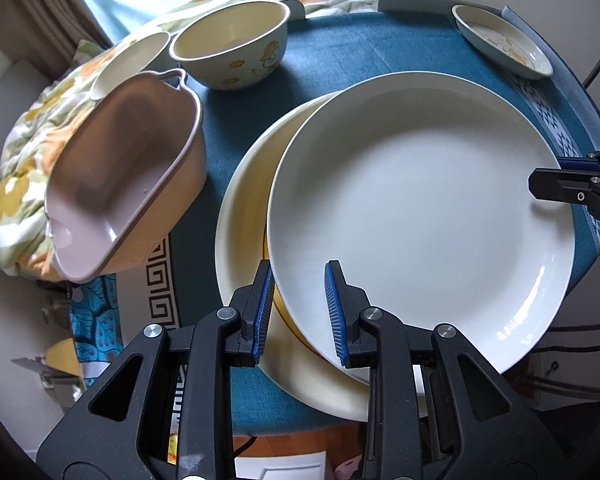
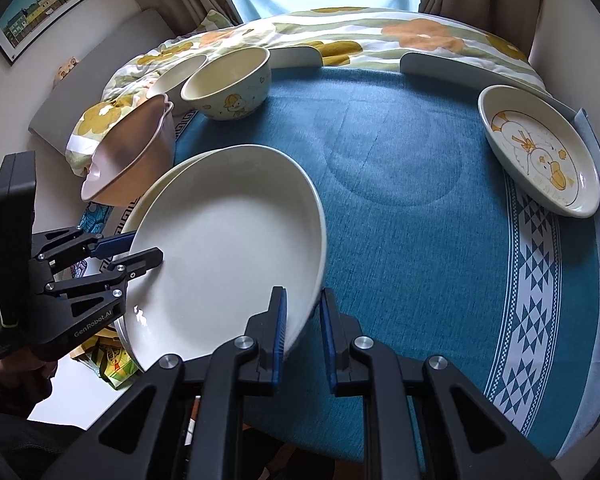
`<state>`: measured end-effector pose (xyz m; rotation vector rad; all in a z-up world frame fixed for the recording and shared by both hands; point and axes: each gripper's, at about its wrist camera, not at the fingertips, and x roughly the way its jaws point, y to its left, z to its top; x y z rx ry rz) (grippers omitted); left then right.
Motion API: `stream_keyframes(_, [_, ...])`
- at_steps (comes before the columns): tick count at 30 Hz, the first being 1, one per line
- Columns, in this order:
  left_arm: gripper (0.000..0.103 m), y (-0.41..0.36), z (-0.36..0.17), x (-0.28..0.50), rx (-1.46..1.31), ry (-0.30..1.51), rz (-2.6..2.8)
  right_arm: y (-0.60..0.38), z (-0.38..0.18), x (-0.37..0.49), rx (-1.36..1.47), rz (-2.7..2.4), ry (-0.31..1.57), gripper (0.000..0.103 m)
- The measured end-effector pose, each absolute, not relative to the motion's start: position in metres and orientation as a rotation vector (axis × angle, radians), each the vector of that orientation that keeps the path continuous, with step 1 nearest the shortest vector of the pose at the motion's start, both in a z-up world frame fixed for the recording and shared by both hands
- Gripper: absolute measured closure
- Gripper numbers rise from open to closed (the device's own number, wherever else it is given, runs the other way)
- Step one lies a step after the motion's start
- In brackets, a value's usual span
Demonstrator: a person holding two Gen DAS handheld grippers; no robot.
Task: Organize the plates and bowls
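Observation:
A large white plate point(image 1: 416, 208) lies tilted on a cream plate point(image 1: 244, 216) on the blue tablecloth; it also shows in the right wrist view point(image 2: 228, 248). My left gripper point(image 1: 298, 308) straddles the white plate's near rim, jaws a little apart around it. My right gripper point(image 2: 303, 328) straddles the opposite rim, jaws nearly closed on it; it also shows in the left wrist view point(image 1: 556, 178). The left gripper point(image 2: 142, 246) appears in the right wrist view. A duck bowl point(image 1: 232, 46), a pink dish point(image 1: 128, 168) and a duck plate point(image 2: 540, 156) stand around.
A second cream bowl point(image 1: 132, 60) sits behind the pink dish. A flowered quilt point(image 2: 340, 36) lies beyond the round table point(image 2: 420, 200). A patterned white band point(image 2: 540, 260) runs along the cloth's right side. The pink dish overhangs the table's left edge.

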<state>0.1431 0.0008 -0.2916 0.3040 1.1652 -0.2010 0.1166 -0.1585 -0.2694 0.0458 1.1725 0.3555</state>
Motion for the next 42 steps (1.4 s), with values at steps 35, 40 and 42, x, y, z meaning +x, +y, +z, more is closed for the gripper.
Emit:
stream_keyframes(35, [0.08, -0.005, -0.286, 0.128, 0.481, 1.089, -0.088, -0.131, -0.273, 0.117, -0.156, 0.333, 1.16, 0.088])
stream_keyframes(40, [0.08, -0.005, -0.276, 0.13, 0.467, 1.091, -0.079, -0.135, -0.268, 0.117, -0.106, 0.337, 1.155, 0.088])
stream_keyframes(42, [0.08, -0.005, -0.265, 0.131, 0.453, 1.078, -0.076, -0.138, -0.261, 0.117, -0.075, 0.349, 1.152, 0.088])
